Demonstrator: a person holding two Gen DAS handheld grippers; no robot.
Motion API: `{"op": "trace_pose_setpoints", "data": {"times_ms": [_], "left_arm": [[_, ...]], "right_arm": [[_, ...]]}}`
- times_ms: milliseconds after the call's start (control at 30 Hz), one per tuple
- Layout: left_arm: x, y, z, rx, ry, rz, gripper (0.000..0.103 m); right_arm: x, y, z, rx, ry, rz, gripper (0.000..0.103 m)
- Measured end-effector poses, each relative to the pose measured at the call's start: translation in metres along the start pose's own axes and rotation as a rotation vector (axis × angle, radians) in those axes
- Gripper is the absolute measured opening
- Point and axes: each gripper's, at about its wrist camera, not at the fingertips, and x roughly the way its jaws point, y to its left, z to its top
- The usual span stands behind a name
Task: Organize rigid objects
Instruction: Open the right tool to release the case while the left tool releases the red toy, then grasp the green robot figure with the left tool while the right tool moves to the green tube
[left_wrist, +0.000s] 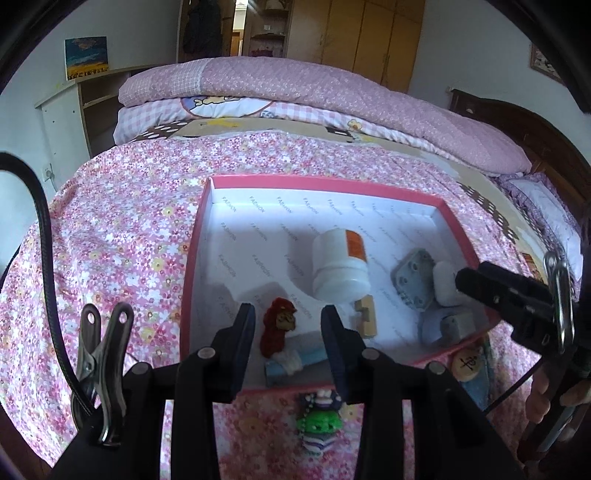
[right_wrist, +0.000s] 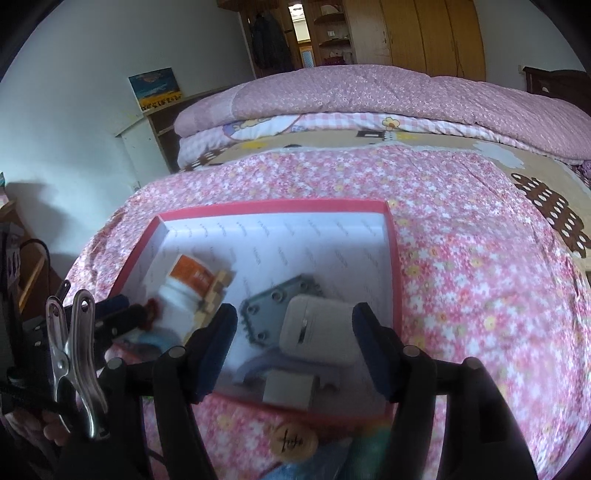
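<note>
Inside, one shallow cardboard box (left_wrist: 207, 221) with pink walls and a white printed lining sits on the bed's floral quilt (left_wrist: 122, 229). It holds one smooth white plastic bottle (left_wrist: 338, 264) with an orange label, one flat grey studded plate (left_wrist: 413, 280), one rounded white case (right_wrist: 317, 332), one wooden block (left_wrist: 365, 317) and one red-haired doll (left_wrist: 280, 332). The left claw (left_wrist: 288, 347) stands spread either side of the doll, not pinching it. The right claw (right_wrist: 295, 350) stands spread wide above the case.
</note>
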Motion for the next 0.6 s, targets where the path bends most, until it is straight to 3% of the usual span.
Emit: {"op": "trace_pose_setpoints", "data": {"times_ms": [267,600], "left_arm": [[-0.016,-0.004,-0.013,0.018,-0.004,-0.006,0.039],[-0.032,-0.003,-0.031,0.01,-0.003,-0.029,0.039]], "right_arm": [[-0.026,-0.003,-0.022,0.03,-0.011,0.006,0.066],[-0.041,-0.006,-0.058,-0.006,0.041,-0.028,0.066]]}}
